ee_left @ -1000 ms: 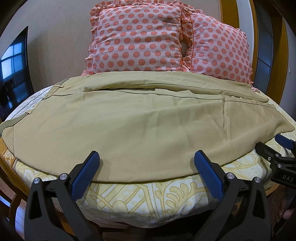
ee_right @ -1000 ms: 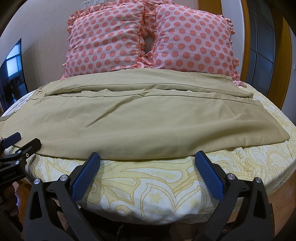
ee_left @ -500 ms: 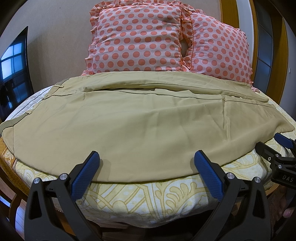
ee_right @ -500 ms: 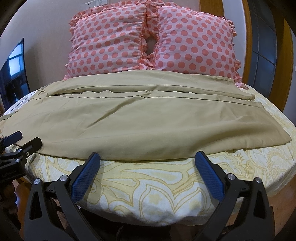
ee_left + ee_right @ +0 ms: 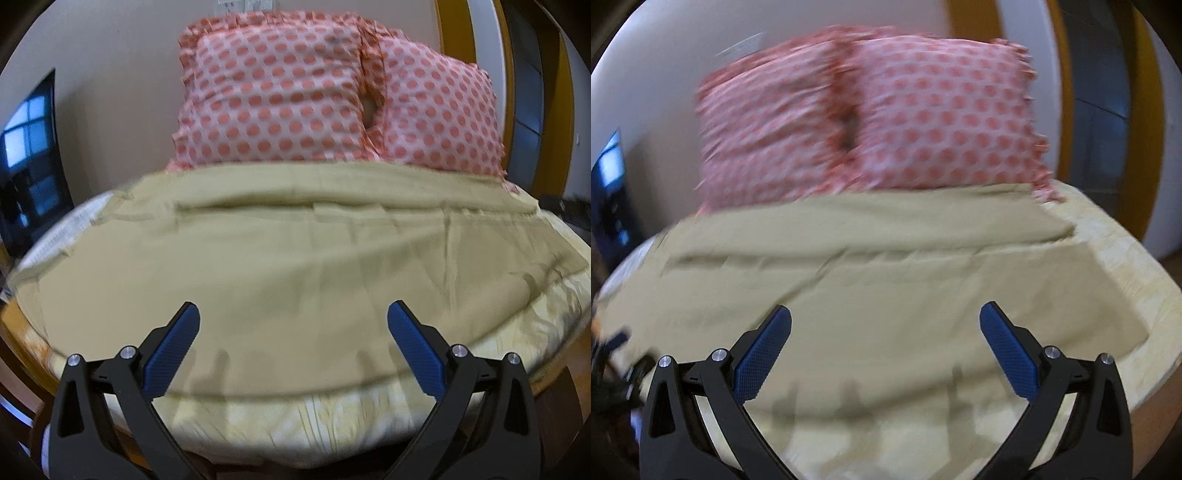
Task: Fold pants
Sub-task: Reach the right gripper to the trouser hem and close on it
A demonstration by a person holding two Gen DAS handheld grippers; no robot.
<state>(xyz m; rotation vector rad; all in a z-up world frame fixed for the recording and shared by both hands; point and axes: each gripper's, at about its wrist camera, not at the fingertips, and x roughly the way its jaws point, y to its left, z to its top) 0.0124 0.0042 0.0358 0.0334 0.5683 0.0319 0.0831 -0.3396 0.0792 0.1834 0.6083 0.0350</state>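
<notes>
Tan pants (image 5: pixel 288 266) lie spread flat across the bed, legs running left to right, one leg folded alongside the other; they also show in the right wrist view (image 5: pixel 886 295). My left gripper (image 5: pixel 293 328) is open and empty, its blue pads over the near edge of the pants. My right gripper (image 5: pixel 885 328) is open and empty, above the near part of the pants. The left gripper shows blurred at the left edge of the right wrist view (image 5: pixel 617 354). Both views are motion-blurred.
The bed has a yellow patterned sheet (image 5: pixel 295 424). Two pink polka-dot pillows (image 5: pixel 280 99) stand against the wall behind the pants. A dark screen (image 5: pixel 29 166) stands at the left. A wooden door frame (image 5: pixel 506 74) is at the right.
Both grippers have moved forward and up over the near edge of the pants. The right gripper has left the left wrist view. Both stay open.
</notes>
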